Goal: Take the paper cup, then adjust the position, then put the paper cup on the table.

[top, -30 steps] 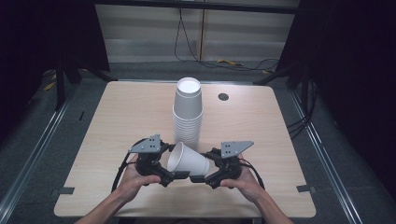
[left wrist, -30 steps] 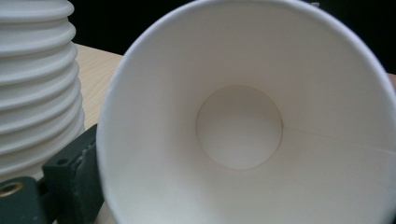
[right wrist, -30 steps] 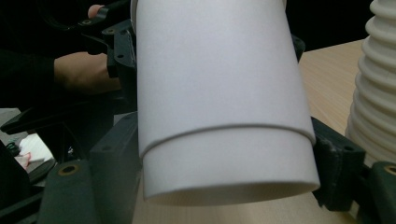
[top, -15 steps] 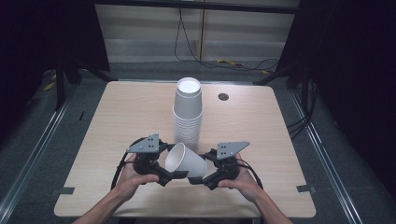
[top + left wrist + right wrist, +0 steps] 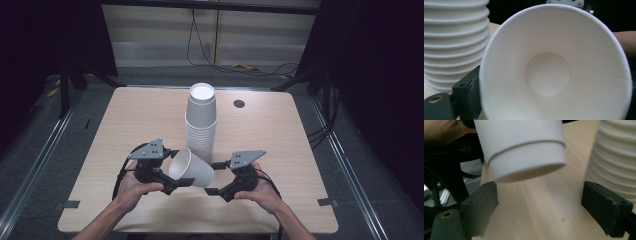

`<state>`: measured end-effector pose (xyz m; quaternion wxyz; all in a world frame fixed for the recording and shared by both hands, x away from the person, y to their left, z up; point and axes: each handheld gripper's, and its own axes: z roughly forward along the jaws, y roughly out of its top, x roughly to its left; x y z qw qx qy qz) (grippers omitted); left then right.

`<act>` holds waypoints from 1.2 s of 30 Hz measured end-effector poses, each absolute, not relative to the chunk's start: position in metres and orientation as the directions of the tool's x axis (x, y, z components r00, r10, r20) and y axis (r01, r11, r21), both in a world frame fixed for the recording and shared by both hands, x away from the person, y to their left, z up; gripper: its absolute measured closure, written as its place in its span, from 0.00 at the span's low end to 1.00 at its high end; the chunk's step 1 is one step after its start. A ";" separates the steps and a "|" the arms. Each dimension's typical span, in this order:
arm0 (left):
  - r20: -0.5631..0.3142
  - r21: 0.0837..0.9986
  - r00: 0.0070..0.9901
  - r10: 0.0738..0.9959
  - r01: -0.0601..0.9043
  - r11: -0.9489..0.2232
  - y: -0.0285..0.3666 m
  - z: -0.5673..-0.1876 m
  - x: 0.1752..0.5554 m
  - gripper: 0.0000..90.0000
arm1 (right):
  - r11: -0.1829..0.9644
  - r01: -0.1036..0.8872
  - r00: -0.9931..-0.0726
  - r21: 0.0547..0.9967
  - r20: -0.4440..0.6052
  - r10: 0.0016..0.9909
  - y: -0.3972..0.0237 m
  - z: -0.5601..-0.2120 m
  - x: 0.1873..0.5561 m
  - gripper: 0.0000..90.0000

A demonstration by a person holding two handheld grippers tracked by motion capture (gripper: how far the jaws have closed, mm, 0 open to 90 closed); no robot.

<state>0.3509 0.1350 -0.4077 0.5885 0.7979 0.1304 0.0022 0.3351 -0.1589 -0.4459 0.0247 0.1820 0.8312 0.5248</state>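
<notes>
Between both hands, plain white paper cup [image 5: 191, 169] tipped sideways, left hand-held gripper [image 5: 172, 181] pinching its rim, right hand-held gripper [image 5: 216, 177] wide open.

Pale wooden surface [image 5: 280, 135] with a round cable hole [image 5: 239, 104], grey floor [image 5: 75, 115] crossed by cables [image 5: 200, 45], dark curtains [image 5: 380, 75] hung at both sides, metal rails [image 5: 30, 175] laid alongside

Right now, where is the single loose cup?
In the high view, the loose cup lies tilted between both tools at the table's near edge, just in front of the cup stack.
</notes>
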 end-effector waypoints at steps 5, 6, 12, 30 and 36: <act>-0.133 0.933 0.959 0.249 0.206 -0.294 0.144 -0.402 0.355 0.09 | 0.361 0.309 -0.906 0.880 0.158 0.392 -0.173 -0.442 0.336 0.16; -0.132 0.931 0.957 0.260 0.210 -0.299 0.146 -0.402 0.356 0.09 | 0.360 0.322 -0.899 0.876 0.164 0.407 -0.175 -0.442 0.336 0.16; -0.121 0.926 0.945 0.303 0.218 -0.310 0.156 -0.394 0.362 0.09 | 0.363 0.355 -0.860 0.861 0.149 0.488 -0.185 -0.445 0.331 0.17; -0.139 0.877 0.913 0.383 0.293 -0.381 0.180 -0.398 0.382 0.09 | 0.306 0.432 -0.718 0.848 0.117 0.686 -0.211 -0.443 0.333 0.21; -0.109 0.866 0.898 0.425 0.296 -0.403 0.186 -0.399 0.386 0.09 | 0.271 0.458 -0.663 0.847 0.123 0.738 -0.218 -0.448 0.333 0.26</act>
